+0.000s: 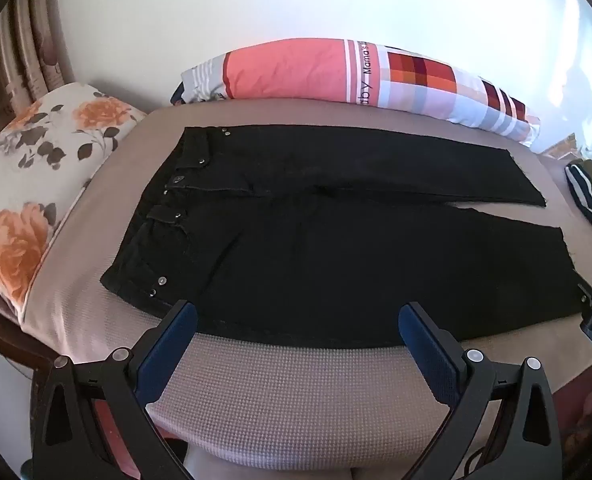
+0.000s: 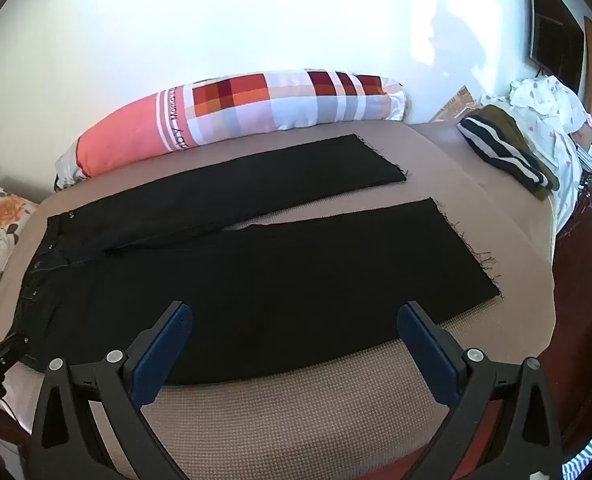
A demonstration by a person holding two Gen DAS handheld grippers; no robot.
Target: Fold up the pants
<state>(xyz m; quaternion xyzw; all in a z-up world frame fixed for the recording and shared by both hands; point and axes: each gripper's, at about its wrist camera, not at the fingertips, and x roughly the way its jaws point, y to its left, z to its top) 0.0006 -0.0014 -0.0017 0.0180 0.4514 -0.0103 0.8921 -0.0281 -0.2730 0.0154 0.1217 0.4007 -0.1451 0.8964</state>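
Observation:
Black pants [image 1: 335, 248] lie flat on the beige bed cover [image 1: 296, 400], waistband to the left, both legs spread apart toward the right. In the right wrist view the pants [image 2: 276, 272] show frayed hems at the right. My left gripper [image 1: 297, 312] hovers open above the near edge of the pants by the hip. Over the near leg my right gripper [image 2: 296, 312] is open too. Nothing sits between the fingers of either one. The other gripper's tip peeks in at each view's edge.
A long pink and checked bolster [image 1: 355, 76] lies along the far wall. A floral pillow [image 1: 36, 184] sits at the left. Folded striped and olive clothes [image 2: 507, 152] with a white garment [image 2: 547, 104] are piled at the right end. The bed's near edge [image 2: 296, 440] is close below.

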